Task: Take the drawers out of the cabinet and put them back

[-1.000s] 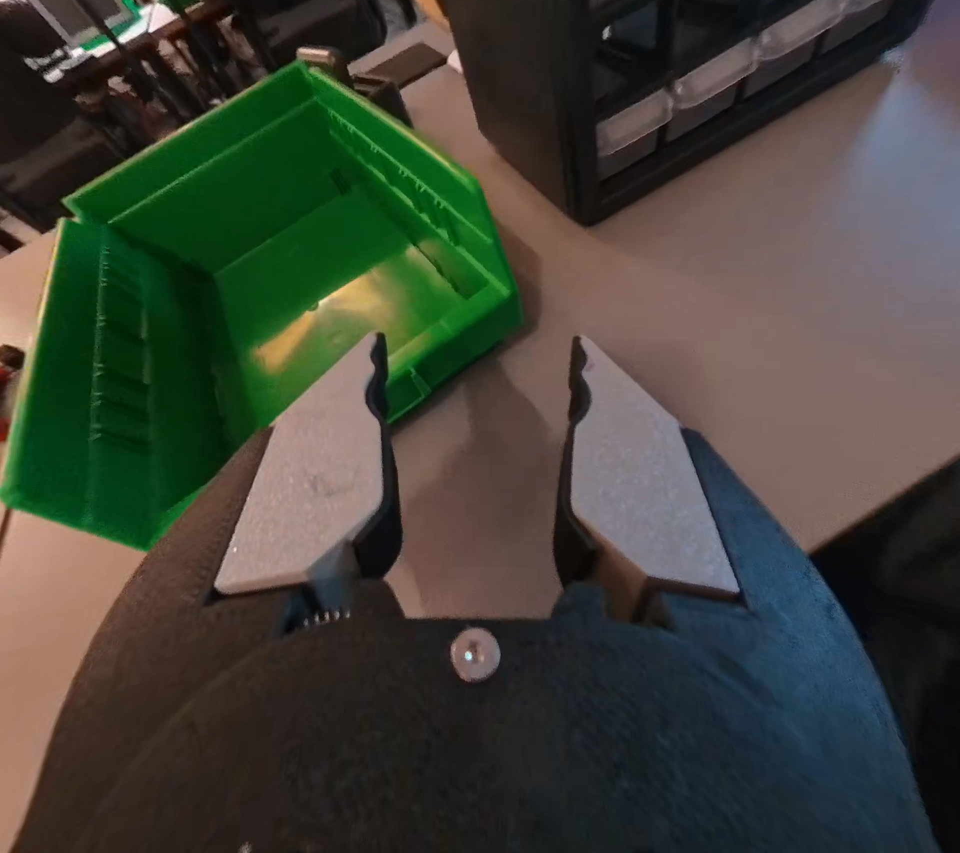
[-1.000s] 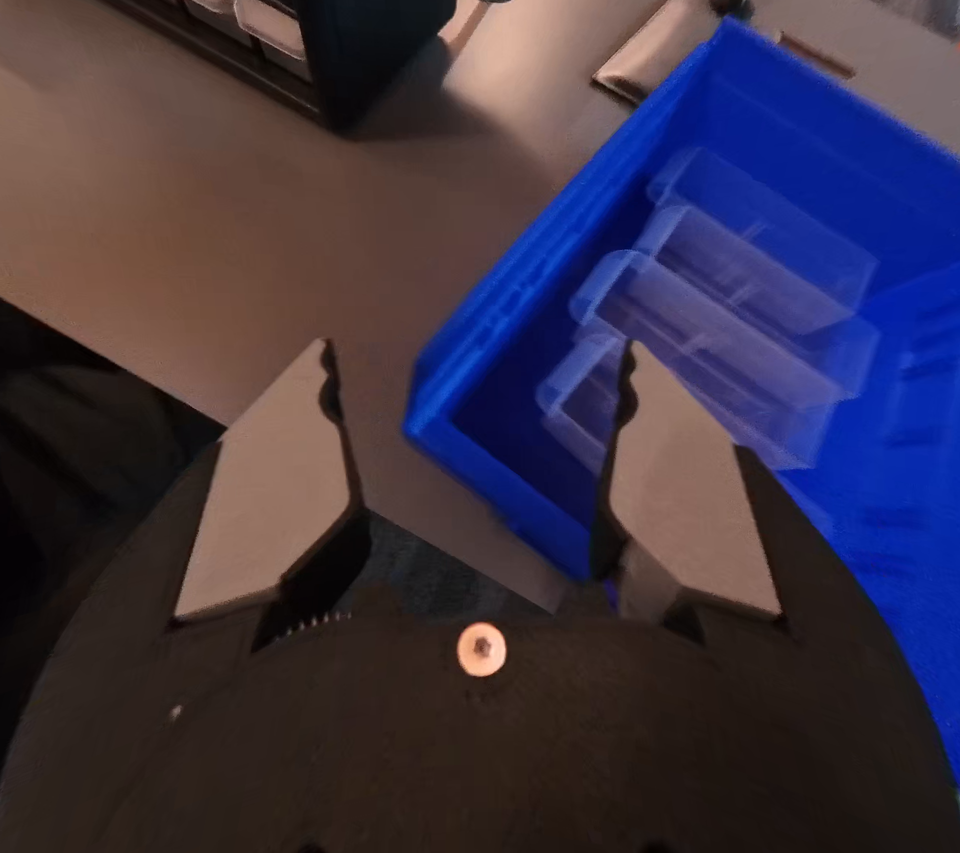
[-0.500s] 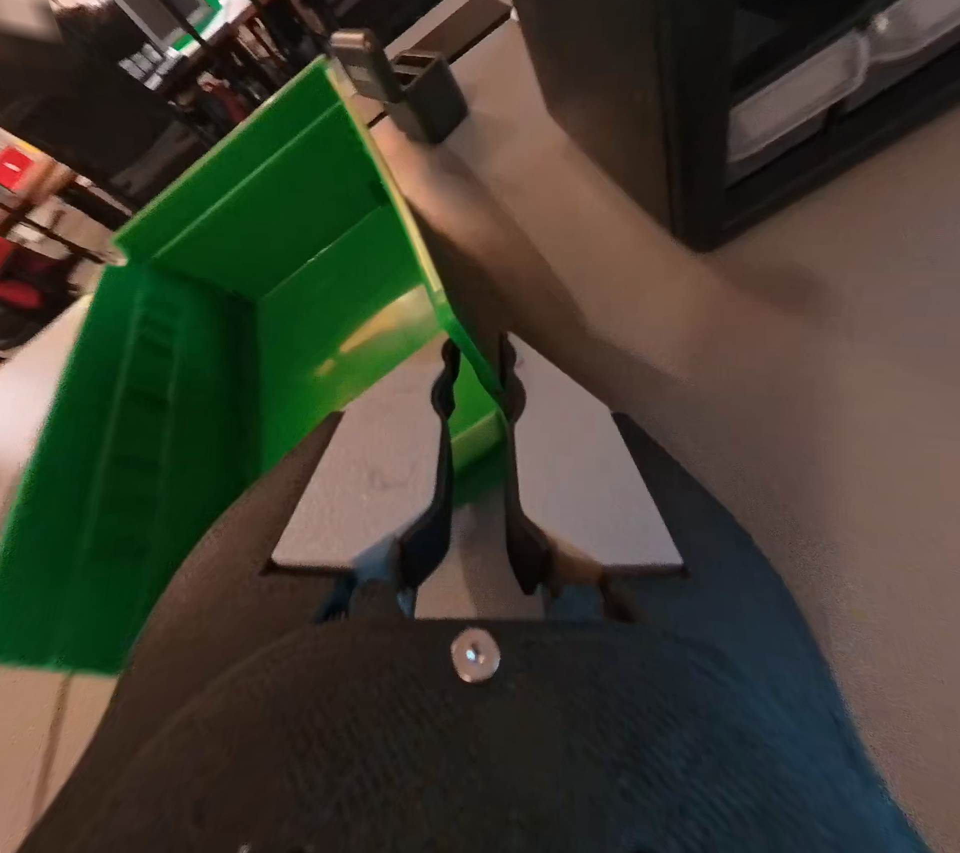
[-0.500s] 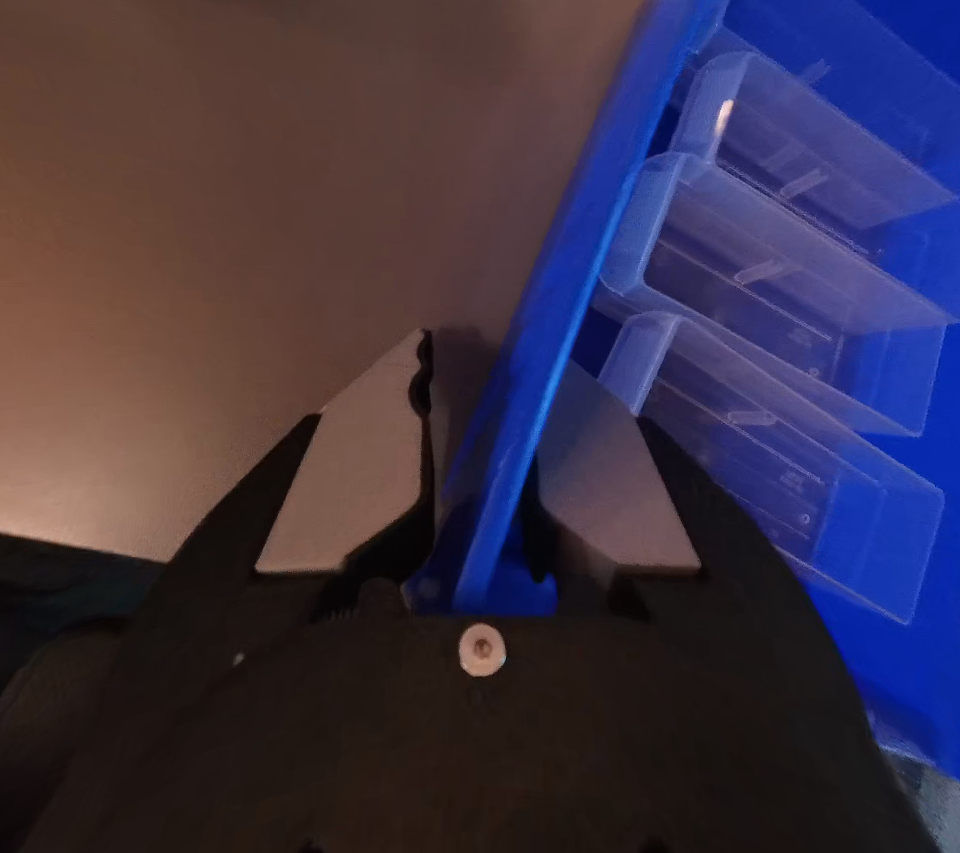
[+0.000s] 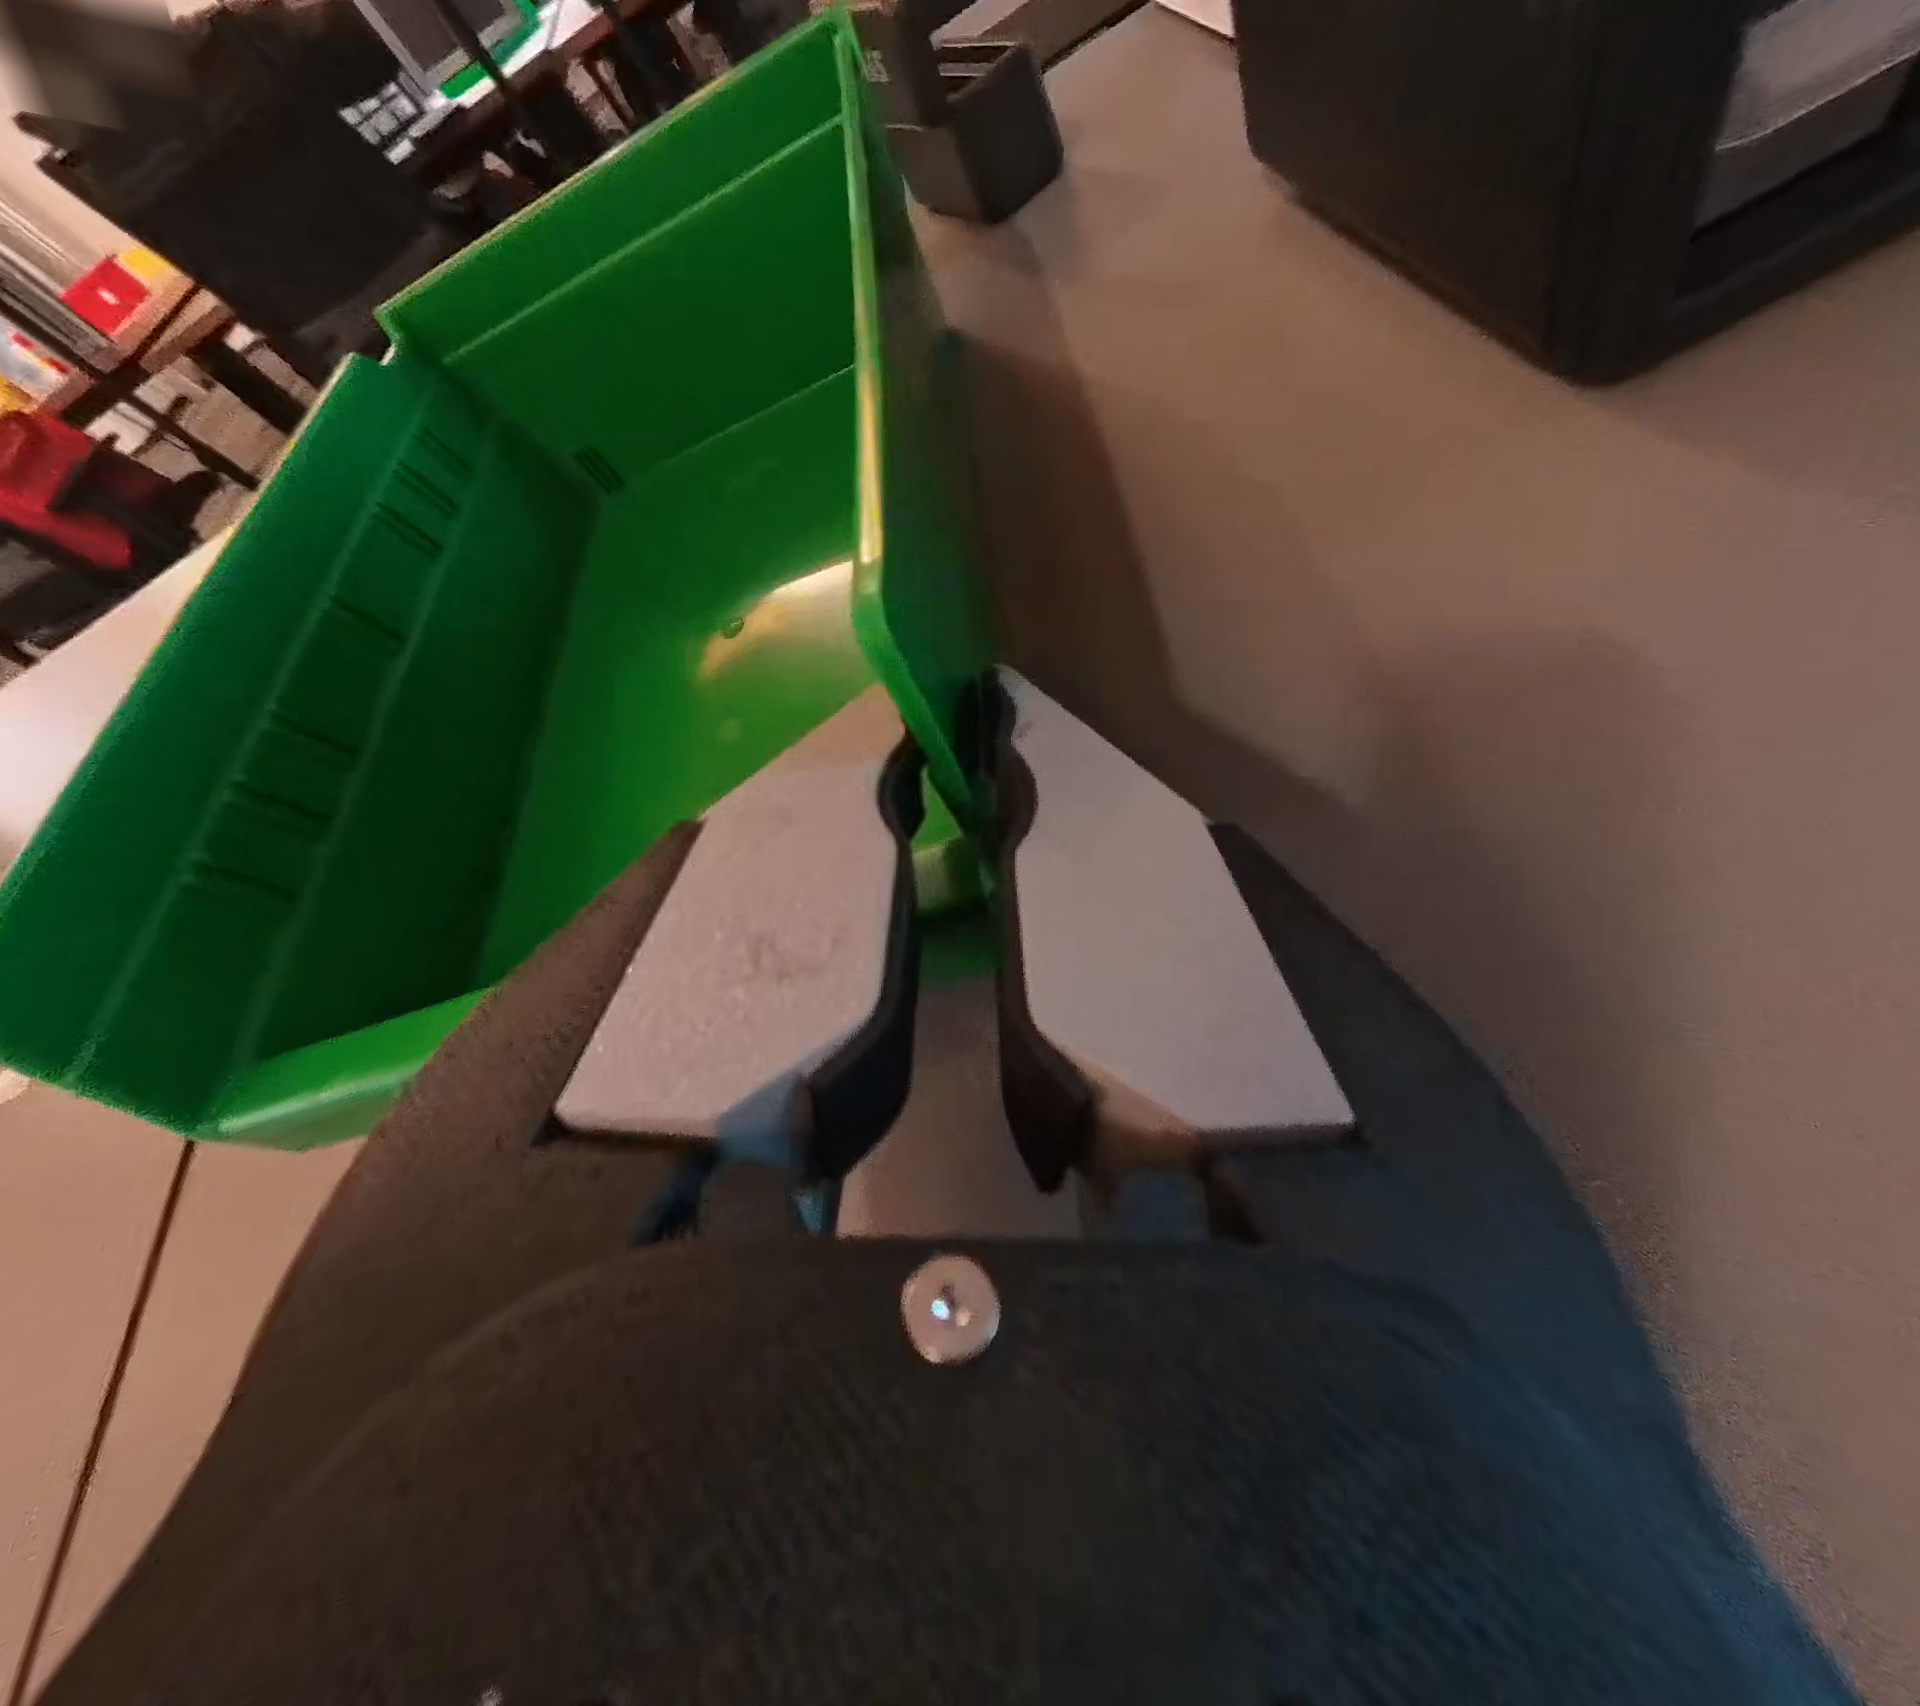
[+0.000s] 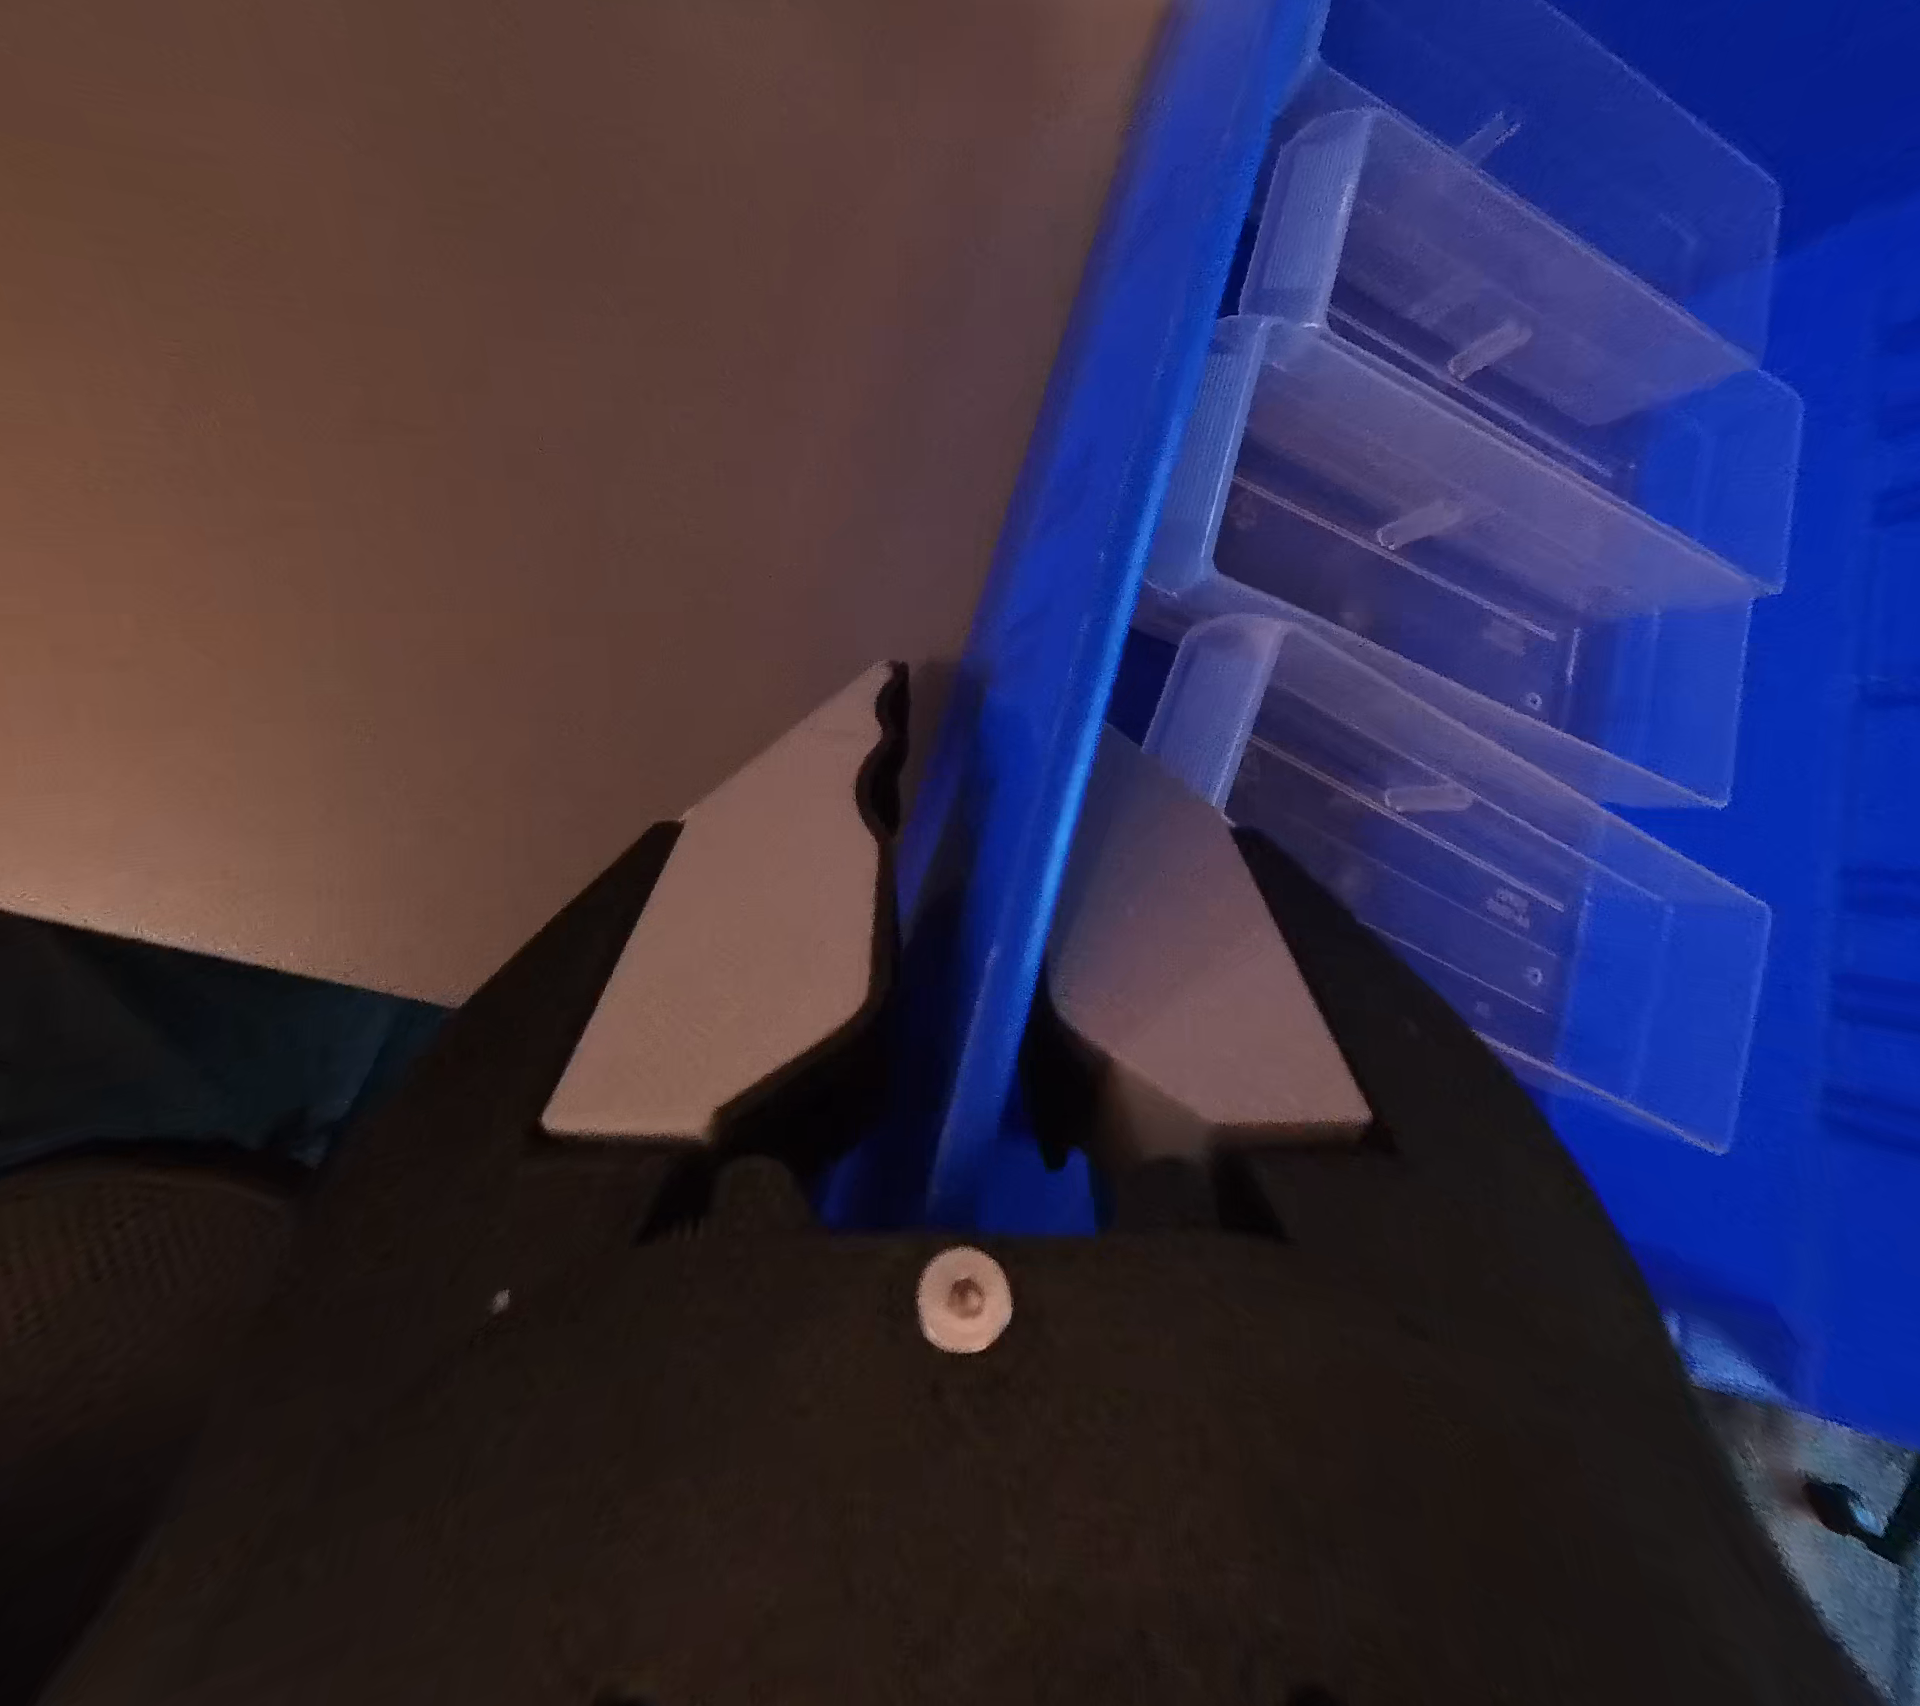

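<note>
So both grippers have clamped down since a second ago, when they hovered spread apart. Left gripper [image 5: 961, 757] now pinches the right wall of the empty green bin [image 5: 447, 721], which looks tipped off the table [image 5: 1455, 721]. The dark cabinet [image 5: 1507, 98] sits top right, mostly cut off, so its slots are hard to read. Right gripper [image 6: 997, 783] bites the near wall of the blue bin [image 6: 1081, 617], one finger outside, one inside. Clear drawers [image 6: 1455, 513] lie side by side in there, at least four. My guess: the bins are getting repositioned before the drawers go back.
</note>
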